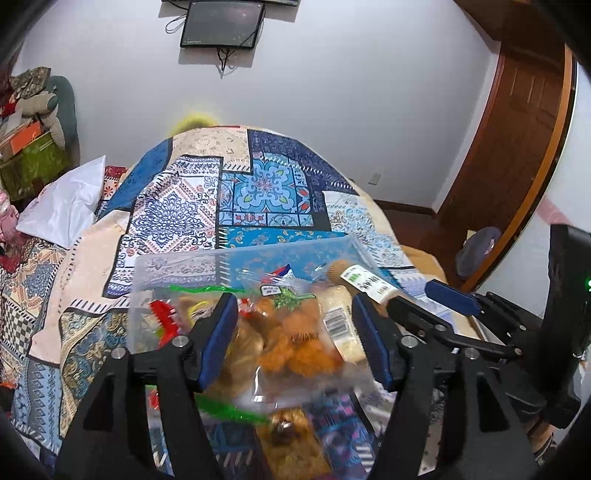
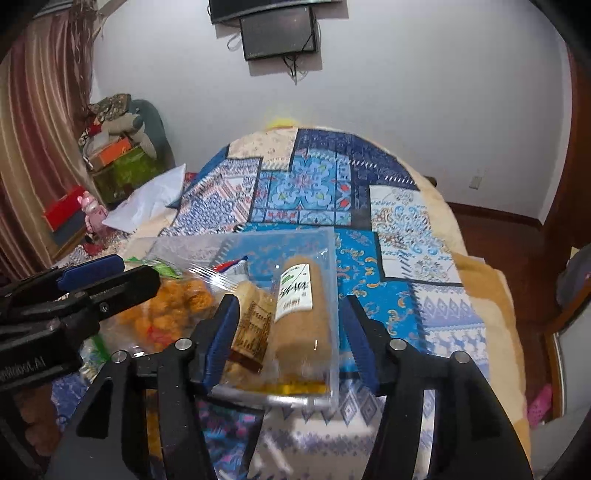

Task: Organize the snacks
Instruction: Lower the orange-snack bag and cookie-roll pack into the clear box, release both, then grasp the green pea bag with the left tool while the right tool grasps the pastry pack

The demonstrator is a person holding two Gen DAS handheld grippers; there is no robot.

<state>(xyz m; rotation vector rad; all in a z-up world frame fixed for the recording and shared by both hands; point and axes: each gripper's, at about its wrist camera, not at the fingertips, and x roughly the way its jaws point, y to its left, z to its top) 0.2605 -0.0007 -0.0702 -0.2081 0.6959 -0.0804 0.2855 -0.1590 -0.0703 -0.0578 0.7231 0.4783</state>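
A clear plastic bin (image 1: 240, 254) (image 2: 258, 236) stands on the patterned bedspread (image 1: 258, 184) and holds several snack packets. My left gripper (image 1: 293, 306) is open; a clear bag of orange fried snacks (image 1: 295, 332) (image 2: 173, 306) lies between its fingers, which stand apart from it. My right gripper (image 2: 290, 306) is open too, with a brown roll with a white label (image 2: 299, 321) (image 1: 364, 282) lying loose between its fingers. A pale packet with a barcode (image 1: 340, 321) (image 2: 255, 321) sits between the two. Each gripper shows in the other's view: right gripper (image 1: 421, 299), left gripper (image 2: 138, 267).
More snack packets (image 1: 291, 432) lie on the bedspread in front of the bin. A white pillow (image 1: 66, 206) and stacked boxes (image 1: 29, 155) are at the left. A screen (image 1: 221, 24) hangs on the far wall. A wooden door (image 1: 517, 129) is at the right.
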